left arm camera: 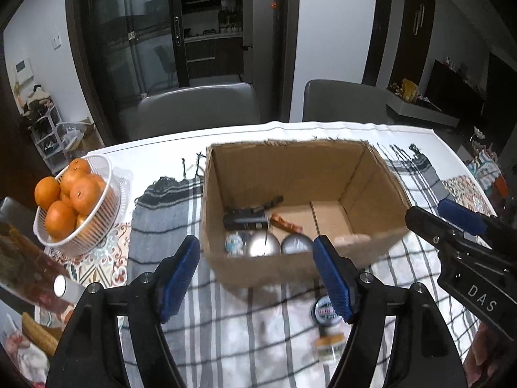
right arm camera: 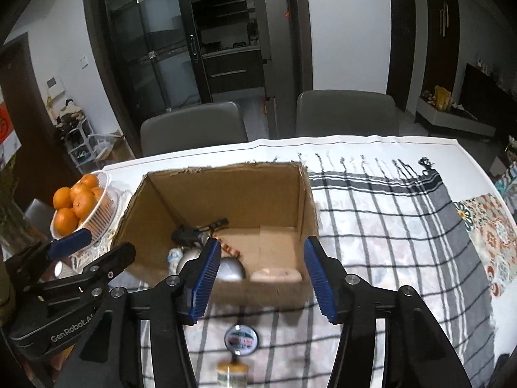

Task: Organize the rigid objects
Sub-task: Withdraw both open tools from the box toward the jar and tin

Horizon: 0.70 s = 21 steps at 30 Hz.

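Observation:
An open cardboard box (left arm camera: 290, 168) (right arm camera: 226, 190) stands on the checked cloth. Inside lie a black tool (left arm camera: 245, 218) (right arm camera: 190, 234), silver balls (left arm camera: 263, 244) (right arm camera: 231, 270), a small white-blue figure (left arm camera: 234, 242), a brown piece (left arm camera: 286, 223) and a pale pink object (right arm camera: 274, 274). A round badge (left arm camera: 324, 312) (right arm camera: 242, 339) and a small jar (left arm camera: 328, 346) (right arm camera: 232, 375) lie on the cloth before the box. My left gripper (left arm camera: 255, 278) is open and empty at the box's near wall. My right gripper (right arm camera: 261, 279) is open and empty above the badge.
A white basket of oranges (left arm camera: 69, 203) (right arm camera: 82, 207) stands left of the box. Two grey chairs (left arm camera: 197, 110) (left arm camera: 345, 100) stand behind the table. The right gripper (left arm camera: 465, 249) shows at the right in the left view; the left gripper (right arm camera: 74, 271) shows at the left in the right view.

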Each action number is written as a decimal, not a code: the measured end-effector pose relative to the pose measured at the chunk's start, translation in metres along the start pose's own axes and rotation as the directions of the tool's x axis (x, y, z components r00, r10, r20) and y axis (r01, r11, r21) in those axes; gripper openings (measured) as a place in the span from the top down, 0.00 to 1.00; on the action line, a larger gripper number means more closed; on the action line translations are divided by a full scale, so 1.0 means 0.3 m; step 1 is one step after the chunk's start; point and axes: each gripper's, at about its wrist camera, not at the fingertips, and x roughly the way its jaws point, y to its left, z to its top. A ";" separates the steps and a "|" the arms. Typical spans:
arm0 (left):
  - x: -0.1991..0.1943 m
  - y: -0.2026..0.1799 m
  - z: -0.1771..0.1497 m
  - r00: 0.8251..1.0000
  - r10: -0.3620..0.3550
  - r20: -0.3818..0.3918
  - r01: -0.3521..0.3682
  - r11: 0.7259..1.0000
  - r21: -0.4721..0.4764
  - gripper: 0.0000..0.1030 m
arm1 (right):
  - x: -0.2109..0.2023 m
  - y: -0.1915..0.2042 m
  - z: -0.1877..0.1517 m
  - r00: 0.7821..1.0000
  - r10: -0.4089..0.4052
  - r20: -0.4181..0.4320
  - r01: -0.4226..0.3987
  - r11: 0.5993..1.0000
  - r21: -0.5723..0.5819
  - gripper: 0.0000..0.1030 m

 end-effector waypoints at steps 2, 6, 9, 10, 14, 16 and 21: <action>-0.022 -0.009 -0.036 1.000 -0.004 -0.005 0.004 1.000 0.005 0.30 | -0.024 -0.001 -0.026 1.000 0.000 -0.001 0.000 1.000 -0.002 0.46; -0.060 -0.022 -0.099 1.000 -0.008 -0.008 0.008 1.000 0.008 0.30 | -0.067 -0.007 -0.089 1.000 0.000 -0.013 0.000 1.000 0.002 0.46; -0.080 -0.033 -0.145 1.000 -0.015 -0.015 0.016 1.000 0.020 0.30 | -0.098 -0.016 -0.139 1.000 -0.014 -0.016 0.015 1.000 0.018 0.46; -0.084 -0.039 -0.163 1.000 -0.015 -0.016 0.015 0.999 0.029 0.30 | -0.106 -0.016 -0.153 1.000 -0.020 -0.015 0.021 1.000 0.019 0.46; -0.094 -0.052 -0.219 0.999 -0.025 -0.035 0.026 0.999 0.036 0.30 | -0.129 -0.031 -0.211 0.998 -0.057 -0.015 0.057 0.998 0.038 0.46; -0.101 -0.062 -0.243 0.999 -0.022 -0.040 0.024 0.999 0.043 0.30 | -0.142 -0.043 -0.238 0.997 -0.069 -0.021 0.070 0.996 0.054 0.46; -0.116 -0.087 -0.305 0.998 -0.013 -0.055 0.016 0.998 0.059 0.30 | -0.157 -0.074 -0.293 0.996 -0.078 -0.043 0.082 0.992 0.098 0.46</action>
